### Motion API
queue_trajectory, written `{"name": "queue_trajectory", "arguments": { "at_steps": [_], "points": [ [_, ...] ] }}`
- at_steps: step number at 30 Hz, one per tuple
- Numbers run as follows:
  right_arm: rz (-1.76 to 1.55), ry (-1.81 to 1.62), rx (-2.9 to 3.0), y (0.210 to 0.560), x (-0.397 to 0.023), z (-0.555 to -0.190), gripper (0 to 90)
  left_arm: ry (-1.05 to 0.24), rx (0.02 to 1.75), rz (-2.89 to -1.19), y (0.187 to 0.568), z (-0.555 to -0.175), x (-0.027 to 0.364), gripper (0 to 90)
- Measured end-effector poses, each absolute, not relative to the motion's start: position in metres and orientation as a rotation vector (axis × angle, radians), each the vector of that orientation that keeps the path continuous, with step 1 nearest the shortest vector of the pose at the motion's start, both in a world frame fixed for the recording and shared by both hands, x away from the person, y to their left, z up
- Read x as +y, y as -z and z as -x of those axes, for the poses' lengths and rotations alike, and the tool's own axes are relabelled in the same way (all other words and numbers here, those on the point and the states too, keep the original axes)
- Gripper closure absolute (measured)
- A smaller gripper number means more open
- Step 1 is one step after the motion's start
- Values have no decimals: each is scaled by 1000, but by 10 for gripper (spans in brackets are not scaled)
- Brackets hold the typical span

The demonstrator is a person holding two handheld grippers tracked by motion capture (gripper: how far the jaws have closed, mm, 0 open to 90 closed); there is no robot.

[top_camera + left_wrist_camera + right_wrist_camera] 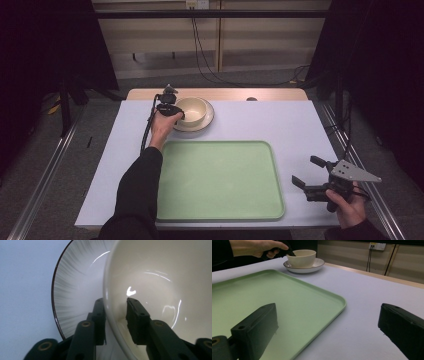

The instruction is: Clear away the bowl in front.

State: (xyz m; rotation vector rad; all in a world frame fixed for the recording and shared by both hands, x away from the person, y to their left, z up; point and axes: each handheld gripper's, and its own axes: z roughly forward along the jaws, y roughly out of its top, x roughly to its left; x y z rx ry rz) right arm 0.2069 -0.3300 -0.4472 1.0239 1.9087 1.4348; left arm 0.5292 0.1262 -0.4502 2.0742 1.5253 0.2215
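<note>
Cream bowl (192, 110) sits on a streaked plate (75, 290) at the table's far left, its rim straddled by the left gripper (115, 312), jaws pinching the wall. A shallow grip could slip and tip it. The green tray (220, 181) lies nearer; the right gripper (308, 172) idles agape, nothing blocks.

A staged recording room or lab, not a home: a pale lavender-topped worktop (280, 125) stands alone on grey carpet, flanked by dark curtains (45, 45) and metal floor rails (45, 180). Black cables (202, 55) hang from a white wall socket (196, 4) on the beige panelled back wall. On the worktop sit props: an empty pale green plastic tray (220, 180) and a cream ceramic bowl (191, 109) on a saucer.
</note>
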Motion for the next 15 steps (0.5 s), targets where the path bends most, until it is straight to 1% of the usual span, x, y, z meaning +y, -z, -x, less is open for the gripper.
{"name": "queue_trajectory", "arguments": {
  "at_steps": [3,8,10,12,14,15],
  "points": [
    [-1027,-1440,1905,447,-330,-206,21,-212,1543,-2058,449,-529,127,776],
    [-1027,-1437,1905,447,-330,-207,21,-202,1536,-2049,449,-530,129,796],
    [-1028,-1438,1905,447,-330,-207,21,-190,1559,-2007,450,-531,130,803],
    [-1026,-1444,1908,447,-330,-207,21,-184,1575,-1979,449,-531,132,834],
    [-1026,-1443,1910,447,-331,-206,21,-218,1573,-1972,449,-530,133,835],
    [-1023,-1443,1911,447,-331,-207,21,-215,1579,-1965,449,-530,133,836]
  ]
}}
